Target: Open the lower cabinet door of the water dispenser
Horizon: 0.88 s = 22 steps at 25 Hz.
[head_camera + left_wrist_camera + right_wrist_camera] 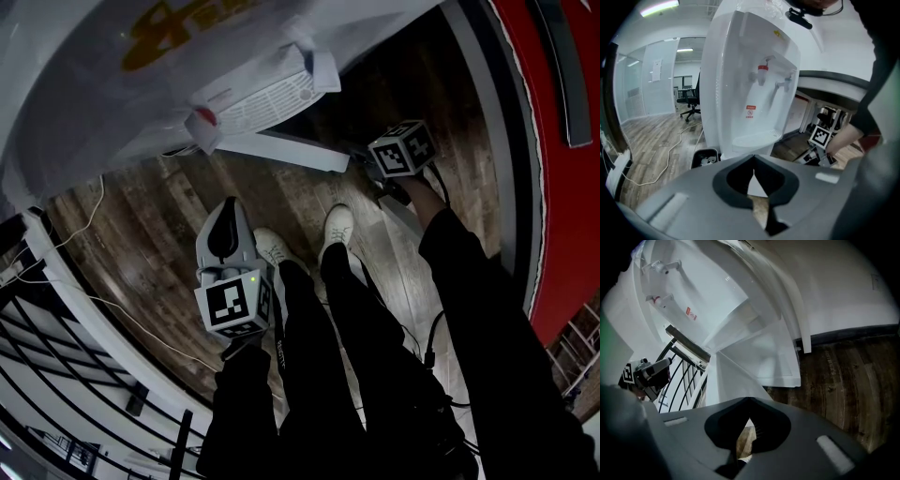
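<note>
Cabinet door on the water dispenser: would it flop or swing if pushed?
The cabinet door looks flat and straight-edged, so probably stiff: it should swing, not flop. It is a thin white panel, so likely light and easy to push.

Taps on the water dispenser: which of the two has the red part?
The tap towards the picture's left in the left gripper view. It has a red cap, while the other tap beside it is plain white with no colour on it.

Head view steeply down, both gripper views low, near, sharing the water dispenser (750, 84)
</note>
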### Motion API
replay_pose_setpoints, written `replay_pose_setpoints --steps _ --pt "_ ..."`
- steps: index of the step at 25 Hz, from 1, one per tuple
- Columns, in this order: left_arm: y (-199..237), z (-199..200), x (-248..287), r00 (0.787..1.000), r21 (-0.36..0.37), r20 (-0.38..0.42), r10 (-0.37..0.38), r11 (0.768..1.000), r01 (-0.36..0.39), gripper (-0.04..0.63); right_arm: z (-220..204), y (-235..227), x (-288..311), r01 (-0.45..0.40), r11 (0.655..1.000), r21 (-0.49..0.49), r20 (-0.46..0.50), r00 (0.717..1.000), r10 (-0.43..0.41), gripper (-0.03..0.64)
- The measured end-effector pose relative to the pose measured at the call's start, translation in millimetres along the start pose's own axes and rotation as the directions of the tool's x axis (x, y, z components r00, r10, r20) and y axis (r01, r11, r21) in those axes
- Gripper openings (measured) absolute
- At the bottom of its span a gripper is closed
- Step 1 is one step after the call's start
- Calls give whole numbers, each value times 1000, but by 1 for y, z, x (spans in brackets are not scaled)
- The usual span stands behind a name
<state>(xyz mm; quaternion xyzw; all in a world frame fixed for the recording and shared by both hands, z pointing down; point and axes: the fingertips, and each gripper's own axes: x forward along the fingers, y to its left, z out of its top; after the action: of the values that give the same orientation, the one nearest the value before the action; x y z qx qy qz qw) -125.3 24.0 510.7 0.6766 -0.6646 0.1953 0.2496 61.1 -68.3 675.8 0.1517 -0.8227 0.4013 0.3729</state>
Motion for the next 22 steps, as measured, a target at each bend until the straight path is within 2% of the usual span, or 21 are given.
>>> replay_pose_setpoints --steps 14,19,22 --pt "-1 -5 -5 1000 -16 4 9 1000 -9 6 -24 36 14 -89 994 -62 -68 994 85 -2" --pt "-3 -9 -6 1000 7 -12 -4 1000 4 8 -34 58 19 -132 984 -117 -73 990 124 -2" --pt "2 -10 -8 1000 -23 -6 12 1000 -12 6 -40 71 23 -166 976 -142 -97 983 153 -2"
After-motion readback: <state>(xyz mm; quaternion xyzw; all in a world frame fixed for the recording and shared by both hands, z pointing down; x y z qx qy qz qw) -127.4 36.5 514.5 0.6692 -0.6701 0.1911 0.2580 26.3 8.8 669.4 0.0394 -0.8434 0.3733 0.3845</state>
